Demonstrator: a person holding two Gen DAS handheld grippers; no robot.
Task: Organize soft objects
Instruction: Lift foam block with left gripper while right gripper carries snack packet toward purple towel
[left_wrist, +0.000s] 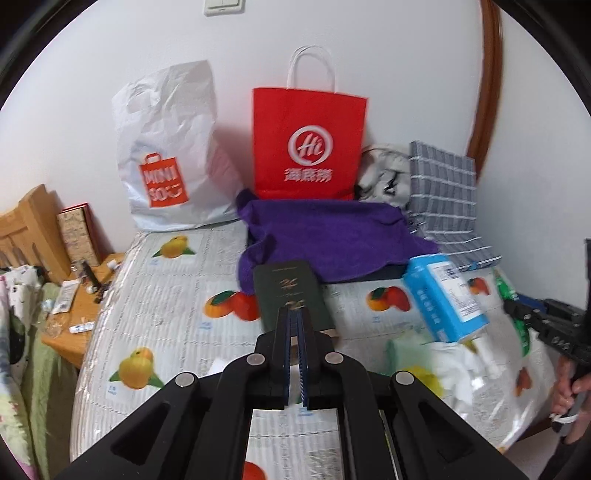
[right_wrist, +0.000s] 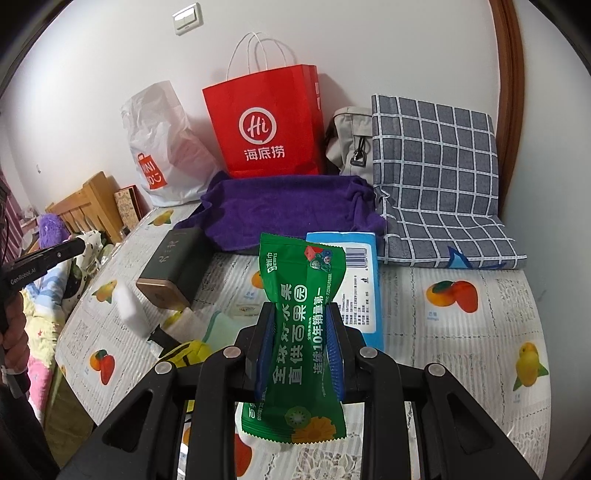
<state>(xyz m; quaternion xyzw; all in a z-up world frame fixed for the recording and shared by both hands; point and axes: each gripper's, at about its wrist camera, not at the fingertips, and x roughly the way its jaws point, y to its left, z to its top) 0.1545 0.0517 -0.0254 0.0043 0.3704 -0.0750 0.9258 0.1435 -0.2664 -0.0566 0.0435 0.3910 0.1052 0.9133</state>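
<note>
Grip check: right gripper (right_wrist: 300, 347) pinches the green pack (right_wrist: 301, 325) at mid-body, pack upright between the pads and lifted off the table (right_wrist: 461, 350), top flap leaning forward over the blue pack (right_wrist: 360, 280) just ahead. Left gripper (left_wrist: 295, 350) has its pads pressed together on nothing and hovers just short of the dark box (left_wrist: 290, 295).

My read: green pack is mid-carry to wherever the soft stuff gets grouped, likely the towel (right_wrist: 280, 210) or red bag (right_wrist: 266, 125) further ahead.

- Keep squeeze steady; pack is limp, so the free bottom end can swing or sag.
- Carry it high enough to clear the blue pack and box (right_wrist: 173, 266) ahead-left.
- Lower until the bottom edge touches before releasing, else it flops sideways.
- Keep the left tool out of the path; it sits far left of the right tool now.
</note>
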